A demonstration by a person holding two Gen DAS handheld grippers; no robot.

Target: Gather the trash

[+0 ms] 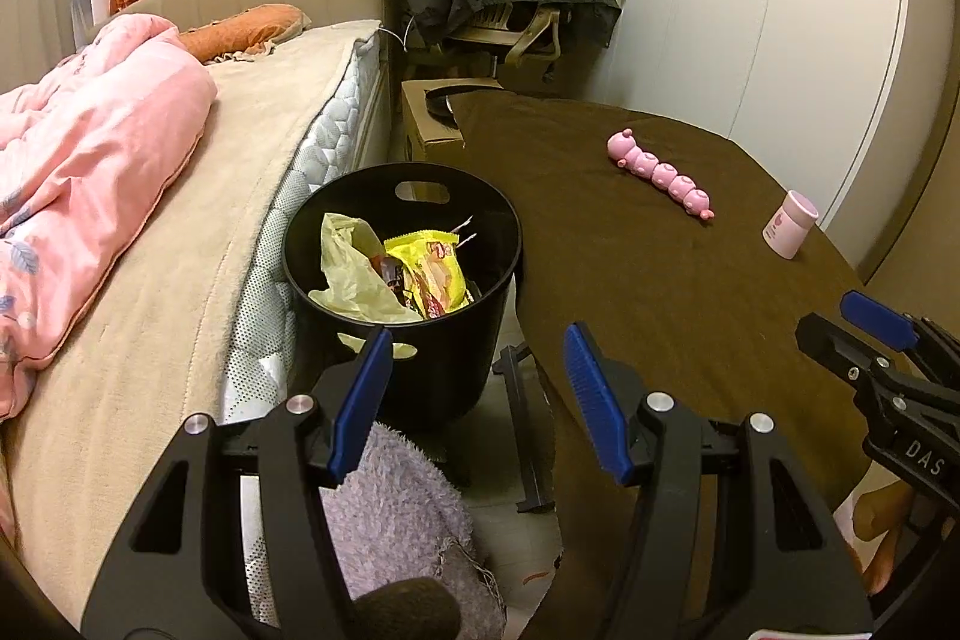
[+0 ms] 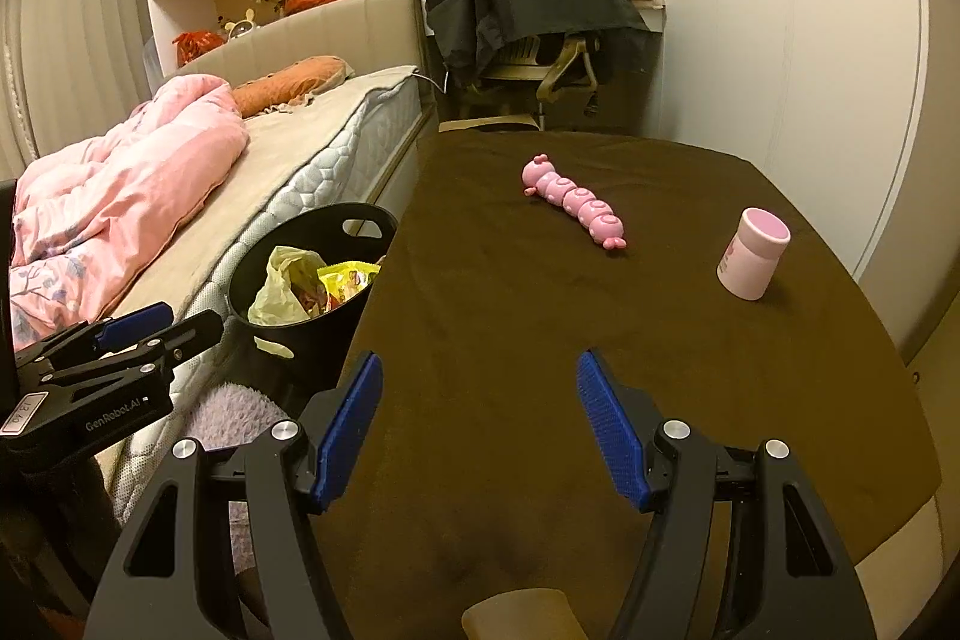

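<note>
Right wrist | we hold both grippers wide and empty: right gripper (image 2: 480, 424), left gripper (image 1: 477, 400) | pink cup (image 2: 753, 253) upright ahead-right on table (image 2: 780, 400), right nearer | bin (image 1: 498, 244) left

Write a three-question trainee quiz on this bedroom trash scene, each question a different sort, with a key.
1. True or false: the left hand-held gripper is shut on a wrapper.
2. Multiple choice: the black bin stands A) on the bed, B) on the floor between the bed and the brown table, C) on the table.
3. Which two pink things lie on the table?

Key:
1. False; both it and the right hand-held gripper are open and empty.
2. B.
3. The caterpillar toy and the pink cup.
</note>
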